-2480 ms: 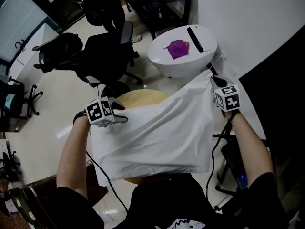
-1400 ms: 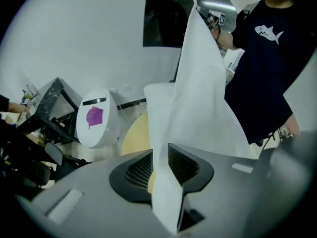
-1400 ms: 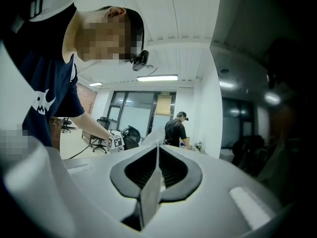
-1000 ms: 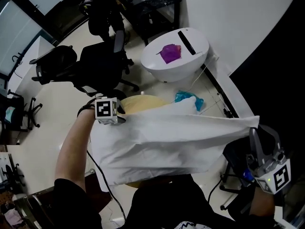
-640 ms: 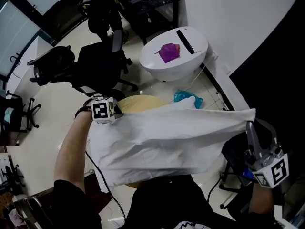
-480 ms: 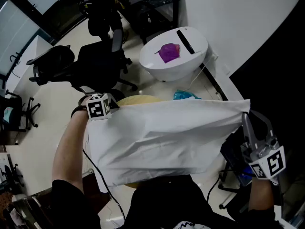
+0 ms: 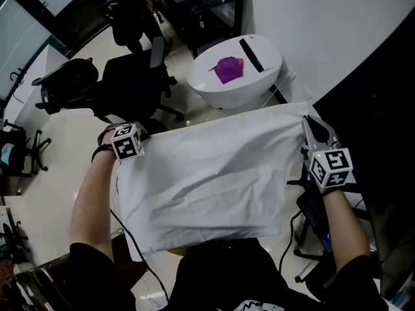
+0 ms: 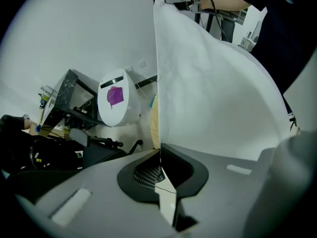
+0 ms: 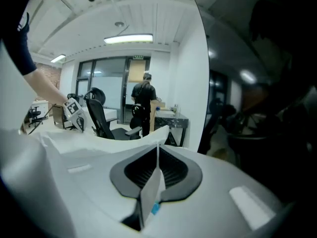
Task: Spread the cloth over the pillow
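Two corners of the cloth (image 7: 214, 173) are being held in the head view. The left gripper (image 7: 145, 135) is pinching the corner at 10 o'clock and the right gripper (image 7: 310, 129) the one at 2 o'clock. A second ago the right gripper was hanging low at 5 o'clock, pulling the sheet into a slanting band. Now it is sitting about level with the left, and the cloth is lying broad and nearly flat. It is hiding the tan pillow (image 8: 154, 128), which was showing at the far edge. The white bin (image 7: 237, 70) is standing clear at 12 o'clock. I judge the spread to be nearly made, with only lowering and letting go left.

Moving to the left gripper view, its jaws are pressing together on the cloth's edge. That edge is rising from them toward 12 o'clock, where the right gripper is showing. A tan sliver, probably the pillow, is peeking out at 9 o'clock of that edge.

Moving to the right gripper view, its jaws are clamping a thin fold of the cloth. The sheet is running off toward 9 o'clock, where the left gripper is showing small.
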`<move>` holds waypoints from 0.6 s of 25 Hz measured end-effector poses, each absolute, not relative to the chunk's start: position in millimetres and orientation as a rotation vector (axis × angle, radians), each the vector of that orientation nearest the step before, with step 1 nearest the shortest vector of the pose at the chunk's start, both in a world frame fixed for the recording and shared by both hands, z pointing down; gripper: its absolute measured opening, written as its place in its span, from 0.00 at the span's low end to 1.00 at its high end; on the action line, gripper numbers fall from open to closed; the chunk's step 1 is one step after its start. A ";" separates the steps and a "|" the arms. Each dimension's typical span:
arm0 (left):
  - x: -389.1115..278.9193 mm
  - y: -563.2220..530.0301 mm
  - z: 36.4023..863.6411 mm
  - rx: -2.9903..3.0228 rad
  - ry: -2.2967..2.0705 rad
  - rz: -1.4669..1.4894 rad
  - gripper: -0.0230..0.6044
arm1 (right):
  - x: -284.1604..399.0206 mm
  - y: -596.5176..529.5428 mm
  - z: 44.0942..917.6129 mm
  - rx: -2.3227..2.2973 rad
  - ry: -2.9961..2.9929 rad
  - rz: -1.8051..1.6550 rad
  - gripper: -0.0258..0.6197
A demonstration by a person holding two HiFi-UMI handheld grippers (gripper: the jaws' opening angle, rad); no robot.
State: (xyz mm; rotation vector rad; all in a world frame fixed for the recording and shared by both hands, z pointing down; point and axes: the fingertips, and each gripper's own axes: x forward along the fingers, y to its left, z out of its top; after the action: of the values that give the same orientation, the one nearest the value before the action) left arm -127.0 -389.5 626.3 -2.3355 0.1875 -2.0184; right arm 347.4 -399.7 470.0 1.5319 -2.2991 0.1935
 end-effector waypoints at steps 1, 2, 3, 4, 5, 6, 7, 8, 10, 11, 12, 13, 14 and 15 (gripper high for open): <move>-130.1 -390.2 629.5 -2.334 0.205 -2.026 0.04 | 347.9 -406.6 485.5 1.523 -2.267 0.219 0.07; -132.9 -391.1 632.3 -2.331 0.221 -2.033 0.04 | 348.1 -412.8 500.3 1.510 -2.237 0.234 0.07; -135.6 -392.2 634.9 -2.326 0.239 -2.039 0.04 | 347.9 -418.3 514.5 1.495 -2.208 0.242 0.07; -138.1 -393.9 637.2 -2.317 0.258 -2.043 0.04 | 347.3 -423.3 528.2 1.477 -2.180 0.245 0.07; -140.5 -396.1 639.1 -2.306 0.279 -2.046 0.04 | 346.5 -428.0 541.4 1.459 -2.155 0.249 0.07; -142.9 -398.7 640.8 -2.291 0.301 -2.049 0.04 | 345.3 -432.6 553.8 1.441 -2.132 0.256 0.07; -145.4 -401.5 642.6 -2.275 0.325 -2.054 0.04 | 343.9 -437.4 565.4 1.424 -2.111 0.265 0.07; -147.8 -404.3 644.6 -2.260 0.348 -2.061 0.04 | 342.3 -442.5 576.3 1.409 -2.091 0.274 0.07; -152.9 -408.3 649.8 -2.235 0.384 -2.085 0.04 | 338.0 -452.6 596.7 1.380 -2.056 0.303 0.07; -155.8 -408.8 653.5 -2.226 0.395 -2.106 0.04 | 335.4 -457.3 606.7 1.364 -2.038 0.321 0.07; -158.6 -408.3 657.8 -2.219 0.401 -2.129 0.04 | 332.4 -461.2 616.7 1.344 -2.020 0.338 0.07; -160.8 -406.8 662.4 -2.214 0.403 -2.154 0.04 | 329.3 -464.2 626.9 1.320 -2.001 0.351 0.07; -162.3 -404.8 667.2 -2.210 0.401 -2.178 0.04 | 326.3 -466.2 637.3 1.293 -1.981 0.363 0.07; -163.1 -402.6 672.2 -2.206 0.397 -2.199 0.04 | 324.2 -467.3 648.2 1.264 -1.961 0.377 0.07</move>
State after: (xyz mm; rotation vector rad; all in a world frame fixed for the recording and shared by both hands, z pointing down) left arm -163.1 -402.6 672.2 -2.2059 0.3967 -2.1992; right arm 324.2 -467.3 648.2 1.2642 -1.9614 0.3766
